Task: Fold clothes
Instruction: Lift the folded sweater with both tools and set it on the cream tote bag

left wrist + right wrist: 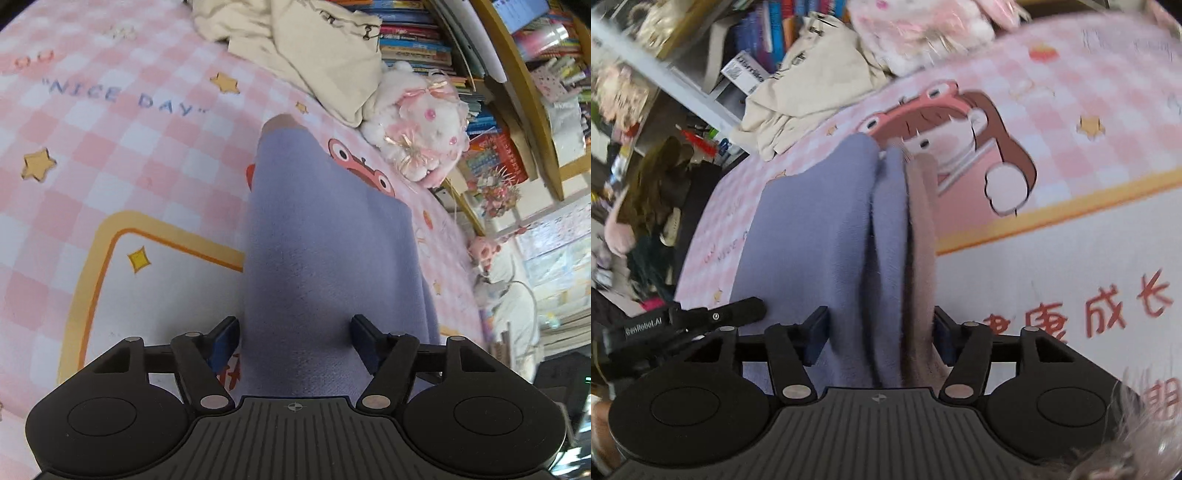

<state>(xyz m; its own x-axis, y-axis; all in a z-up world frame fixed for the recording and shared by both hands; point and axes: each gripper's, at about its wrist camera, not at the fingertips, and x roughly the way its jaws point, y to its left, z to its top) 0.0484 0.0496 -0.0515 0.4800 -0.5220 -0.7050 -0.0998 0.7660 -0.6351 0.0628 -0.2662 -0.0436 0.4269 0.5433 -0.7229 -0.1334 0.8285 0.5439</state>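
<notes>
A folded purple garment (pixel 317 229) with a tan lining runs forward between the fingers of my left gripper (pixel 295 332), filling the gap and pressing on both blue pads. In the right wrist view the same purple garment (pixel 820 229) shows edge-on as several layers, purple and tan. My right gripper (pixel 879 328) is clamped around that stack. The garment stretches out over the pink checked play mat (pixel 110 155). The black body of the left gripper (pixel 713 317) shows beside the garment's left edge.
A crumpled beige garment (pixel 306 48) lies at the mat's far edge, with a white and pink plush toy (pixel 417 125) beside it. Behind them stands a bookshelf (pixel 417 44) full of books. Clutter and dark items lie off the mat (pixel 657 192).
</notes>
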